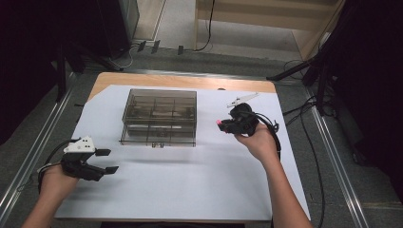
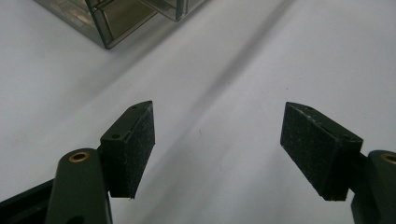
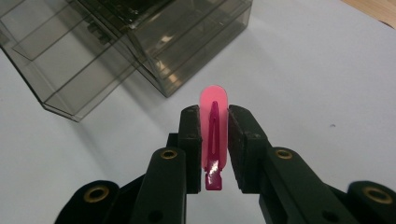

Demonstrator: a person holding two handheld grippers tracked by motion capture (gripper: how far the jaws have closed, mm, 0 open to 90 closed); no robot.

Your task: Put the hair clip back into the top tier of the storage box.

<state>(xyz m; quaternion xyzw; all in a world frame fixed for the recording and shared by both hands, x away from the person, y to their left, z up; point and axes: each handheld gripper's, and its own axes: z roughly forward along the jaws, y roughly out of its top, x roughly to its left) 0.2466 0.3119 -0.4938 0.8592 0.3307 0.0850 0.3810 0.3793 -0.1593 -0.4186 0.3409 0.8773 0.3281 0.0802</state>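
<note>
Carrying a pink hair clip, pinched between the nearly closed jaws of the right hand-held gripper, toward the smoky compartment box near the desk's far edge; next, lowering it into a compartment, left hand-held gripper gaping empty by the near-left corner.

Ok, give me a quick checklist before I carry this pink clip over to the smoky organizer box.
1. Pink clip clamped between right tongs: ok.
2. Clip sits straight, tip poking past the pads: ok.
3. Organizer box upright on the white sheet: ok.
4. Box lid open: cannot tell.
5. Left tongs open, holding nothing, away from the box: ok.
6. Sheet between clip and box free of obstacles: ok.
</note>
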